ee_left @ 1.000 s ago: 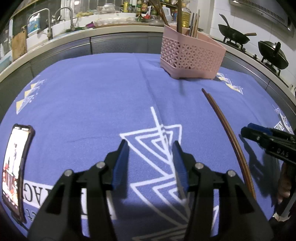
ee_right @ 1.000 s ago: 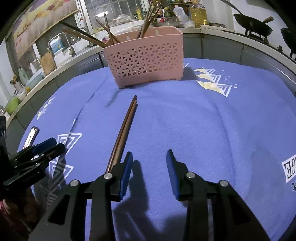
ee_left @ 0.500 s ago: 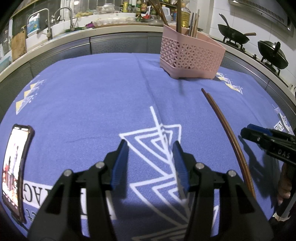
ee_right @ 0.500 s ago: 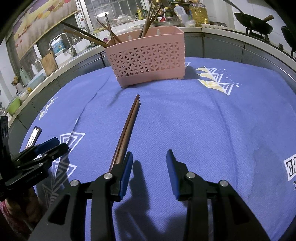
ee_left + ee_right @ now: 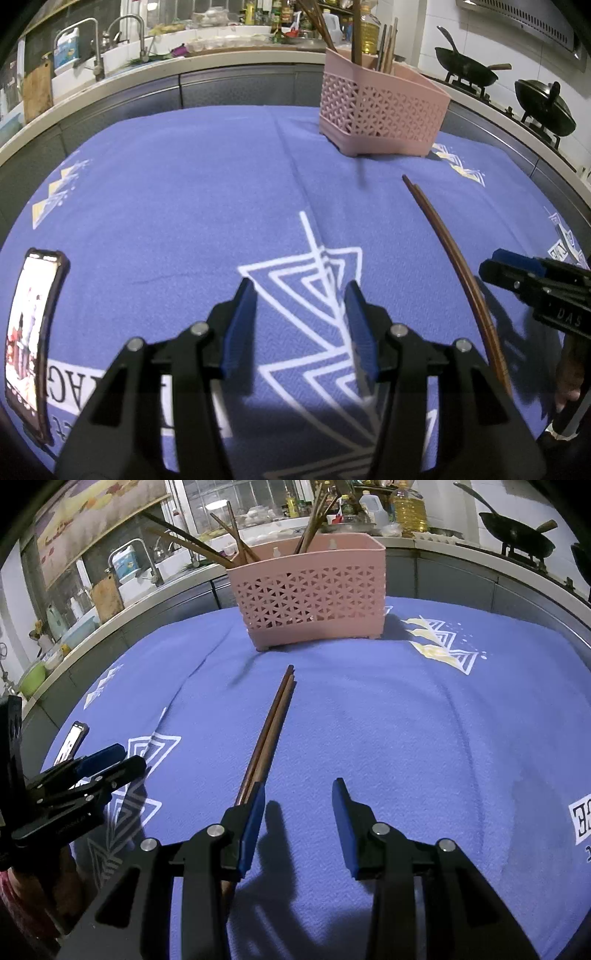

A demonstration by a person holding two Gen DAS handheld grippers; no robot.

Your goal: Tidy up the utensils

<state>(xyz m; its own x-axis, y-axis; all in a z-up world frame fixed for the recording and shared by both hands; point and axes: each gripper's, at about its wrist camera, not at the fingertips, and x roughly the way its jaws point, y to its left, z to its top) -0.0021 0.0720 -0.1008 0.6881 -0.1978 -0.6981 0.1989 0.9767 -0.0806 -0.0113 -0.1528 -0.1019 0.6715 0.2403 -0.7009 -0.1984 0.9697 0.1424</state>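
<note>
A pair of dark brown chopsticks [image 5: 271, 725] lies side by side on the blue cloth, pointing toward a pink lattice basket [image 5: 310, 598] that holds several more chopsticks. The pair also shows in the left wrist view [image 5: 448, 242], as does the basket [image 5: 380, 110]. My right gripper [image 5: 298, 794] is open and empty, low over the cloth, its left finger over the near end of the pair. My left gripper [image 5: 301, 295] is open and empty over the white triangle pattern, left of the chopsticks. Each gripper shows in the other's view: the right one [image 5: 517, 273] and the left one [image 5: 110, 760].
A phone [image 5: 31, 325] lies on the cloth at the left near the front edge; it also shows in the right wrist view [image 5: 72, 740]. Behind the table runs a counter with a sink and taps [image 5: 129, 40], and woks [image 5: 469, 70] on a stove at the right.
My right gripper has edged forward along the chopsticks toward the basket. My left gripper has barely moved.
</note>
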